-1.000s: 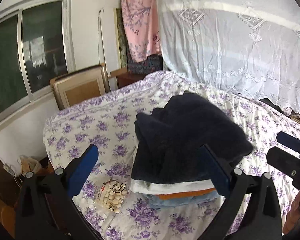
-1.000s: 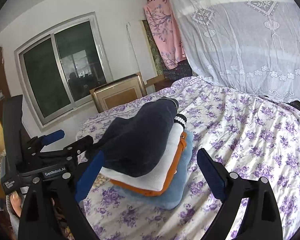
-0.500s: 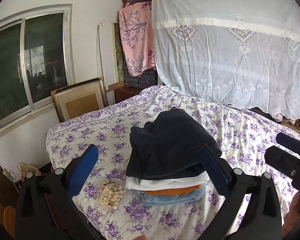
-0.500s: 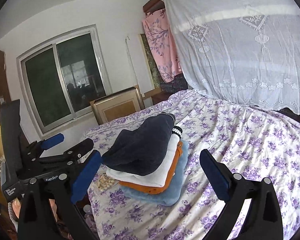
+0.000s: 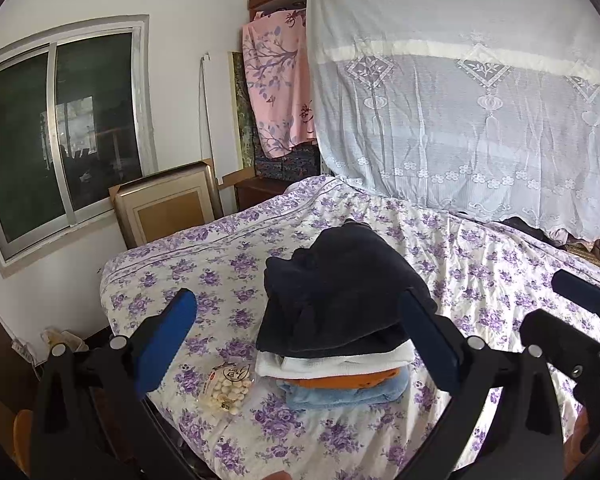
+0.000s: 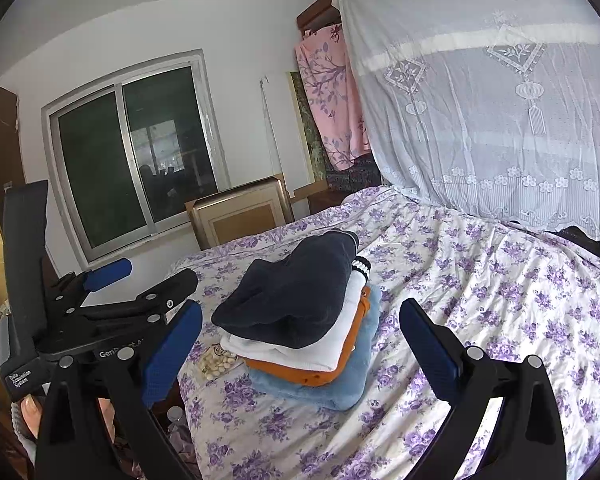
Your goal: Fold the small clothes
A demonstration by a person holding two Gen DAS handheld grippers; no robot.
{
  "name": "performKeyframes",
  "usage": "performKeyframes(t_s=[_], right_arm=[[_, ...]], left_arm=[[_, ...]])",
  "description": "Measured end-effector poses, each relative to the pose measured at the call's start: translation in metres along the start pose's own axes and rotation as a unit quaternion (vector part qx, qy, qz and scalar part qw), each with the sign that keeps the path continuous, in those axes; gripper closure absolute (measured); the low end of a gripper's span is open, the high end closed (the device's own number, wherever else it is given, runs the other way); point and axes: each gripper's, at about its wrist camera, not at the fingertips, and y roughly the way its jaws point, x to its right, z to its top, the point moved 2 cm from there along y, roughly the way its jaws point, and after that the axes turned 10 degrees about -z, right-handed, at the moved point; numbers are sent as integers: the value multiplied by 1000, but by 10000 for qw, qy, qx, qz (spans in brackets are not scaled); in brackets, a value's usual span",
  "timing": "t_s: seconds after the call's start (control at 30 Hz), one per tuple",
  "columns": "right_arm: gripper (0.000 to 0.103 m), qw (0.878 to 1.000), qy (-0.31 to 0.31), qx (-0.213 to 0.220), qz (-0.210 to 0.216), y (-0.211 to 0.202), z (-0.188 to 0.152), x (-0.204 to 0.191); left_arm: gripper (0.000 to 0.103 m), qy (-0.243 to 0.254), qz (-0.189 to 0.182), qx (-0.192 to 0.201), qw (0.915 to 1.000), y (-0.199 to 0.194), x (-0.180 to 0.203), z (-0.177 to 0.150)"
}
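Left-wrist view: both tools apart, stack folded on the bed

Left-wrist camera first, reading from the left: we see a window (image 5: 60, 136) in the white wall, a framed panel (image 5: 168, 210) leaning below it, and pink floral cloth (image 5: 278, 84) hanging beside a white lace curtain (image 5: 460, 100). Our left gripper (image 5: 298, 338) hangs above the near edge of the bed (image 5: 500, 280), its blue-padded fingers (image 5: 166, 338) spread wide with nothing between them. Just left of the stack lies a small packet (image 5: 226, 388) of what look like pale nuts or beans; we cannot read its label.

Between the fingers sits the pile of folded clothes: a dark navy garment (image 5: 340, 300) on top, a white garment (image 5: 332, 362) beneath it, then an orange garment (image 5: 340, 382), and a light blue garment (image 5: 340, 394) touching the purple-flowered bedspread.

Further right, in the right-wrist camera, our right gripper (image 6: 300, 350) is likewise spread and empty, held near the stack without touching it. At that picture's far left a hand (image 6: 30, 408) grips the left tool's handle.
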Motion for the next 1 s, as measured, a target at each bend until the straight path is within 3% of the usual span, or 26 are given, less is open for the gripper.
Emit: performKeyframes(t_s=[0.53, 0.8, 0.9, 1.0], right_arm=[[4, 9998, 102, -171, 6, 9, -7, 3], [3, 9994, 273, -88, -179, 6, -8, 8], [3, 9966, 468, -111, -675, 3, -4, 9], [3, 9970, 576, -158, -489, 2, 2, 5]], left_arm=[[4, 45, -80, -170, 9998, 7, 6, -5], [4, -116, -473, -419, 9979, 7, 6, -10], [5, -172, -89, -613, 9979, 11, 4, -11], [5, -63, 108, -623, 9980, 8, 4, -10]])
